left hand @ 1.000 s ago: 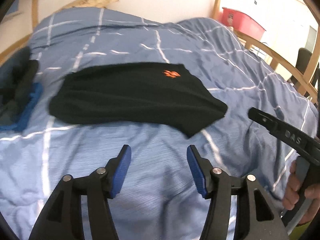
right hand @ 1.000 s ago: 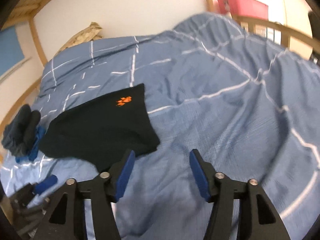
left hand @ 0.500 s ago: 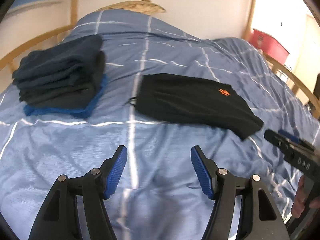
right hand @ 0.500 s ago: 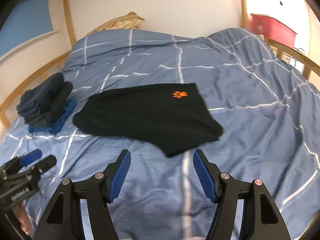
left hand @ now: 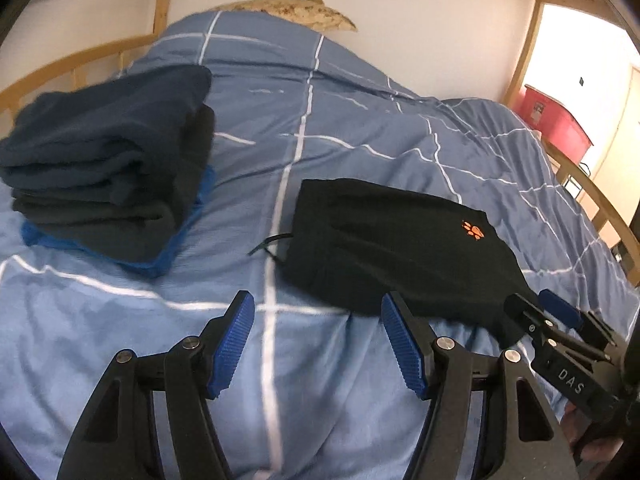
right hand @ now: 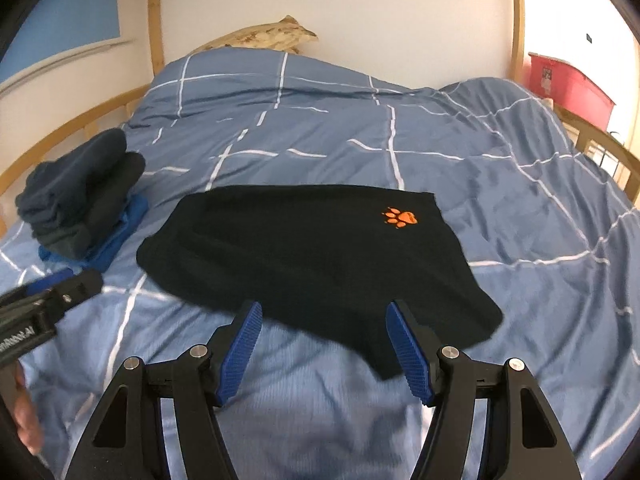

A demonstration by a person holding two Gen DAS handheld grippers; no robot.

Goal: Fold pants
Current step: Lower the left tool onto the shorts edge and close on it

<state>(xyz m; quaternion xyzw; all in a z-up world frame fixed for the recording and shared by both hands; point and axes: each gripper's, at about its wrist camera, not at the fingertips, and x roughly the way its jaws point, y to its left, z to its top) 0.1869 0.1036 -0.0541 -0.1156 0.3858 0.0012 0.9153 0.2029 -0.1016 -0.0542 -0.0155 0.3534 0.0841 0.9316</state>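
Black pants (left hand: 400, 248) with an orange paw logo (right hand: 400, 217) lie folded flat on the blue checked duvet (left hand: 360, 128); they also fill the middle of the right wrist view (right hand: 312, 256). A drawstring (left hand: 270, 242) sticks out at their left end. My left gripper (left hand: 318, 320) is open and empty, just short of the pants' near-left edge. My right gripper (right hand: 324, 328) is open and empty, its fingertips at the pants' near edge. The right gripper also shows at the right of the left wrist view (left hand: 556, 320), and the left gripper at the left of the right wrist view (right hand: 60, 286).
A stack of folded dark clothes (left hand: 108, 172) on a blue garment lies left of the pants, also in the right wrist view (right hand: 80, 200). Wooden bed rails (left hand: 80, 60) run along both sides. A red box (right hand: 568, 84) stands beyond the bed at right. A pillow (right hand: 260, 36) lies at the head.
Both grippers have swung left and closer to the pants. The clothes stack has come into full view on the left. Both grippers stay open; the pants have not moved.
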